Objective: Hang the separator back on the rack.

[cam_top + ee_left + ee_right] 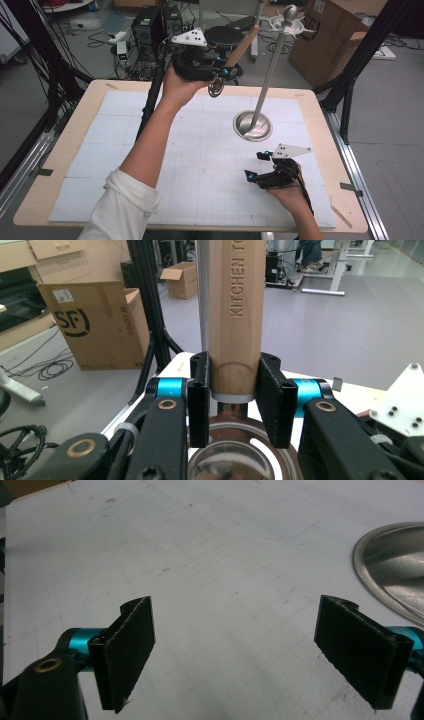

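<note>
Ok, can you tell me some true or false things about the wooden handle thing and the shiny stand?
1. The left gripper is shut on the wooden-handled utensil. True.
2. The right gripper holds a spoon. False: its jaws are open, with nothing between them.
3. The metal stand sits on the white mat. True.
4. The utensil lies flat on the table. False: it is held up in the air.
</note>
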Demonstrator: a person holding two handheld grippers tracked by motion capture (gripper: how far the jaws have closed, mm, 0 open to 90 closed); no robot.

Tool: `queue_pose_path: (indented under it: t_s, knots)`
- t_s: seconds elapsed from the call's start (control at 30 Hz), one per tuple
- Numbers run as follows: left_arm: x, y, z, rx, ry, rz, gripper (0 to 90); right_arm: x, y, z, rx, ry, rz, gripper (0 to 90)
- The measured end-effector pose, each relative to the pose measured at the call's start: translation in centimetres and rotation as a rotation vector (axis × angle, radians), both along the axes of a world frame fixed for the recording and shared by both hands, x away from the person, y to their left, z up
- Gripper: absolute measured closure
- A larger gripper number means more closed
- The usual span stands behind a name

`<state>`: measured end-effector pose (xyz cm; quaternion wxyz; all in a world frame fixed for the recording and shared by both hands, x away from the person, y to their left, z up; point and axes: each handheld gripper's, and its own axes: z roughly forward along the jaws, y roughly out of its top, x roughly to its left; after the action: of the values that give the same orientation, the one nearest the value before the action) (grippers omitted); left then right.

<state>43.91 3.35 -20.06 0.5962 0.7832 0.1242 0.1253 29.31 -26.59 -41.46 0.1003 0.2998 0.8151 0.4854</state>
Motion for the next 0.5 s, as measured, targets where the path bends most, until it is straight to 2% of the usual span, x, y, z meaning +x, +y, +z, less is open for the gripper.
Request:
queue_pose_path:
  t_s: [0.27,0.4,0.5]
  knots:
    - [0.3,-1.2,0.6,0.014,-0.012,-0.006,69.1,0.0,-0.2,0.1,0.013,-0.005,-0.006,15.3]
    - [0.4,-1.6,0.5,0.049,-0.015,0.005,69.1,0.0,-0.1,0.0,0.011,-0.004,-0.002,15.4]
    - [0.3,-1.8,0.6,0.044,-0.018,0.005,69.1,0.0,0.0,0.1,0.010,-0.003,0.000,15.3]
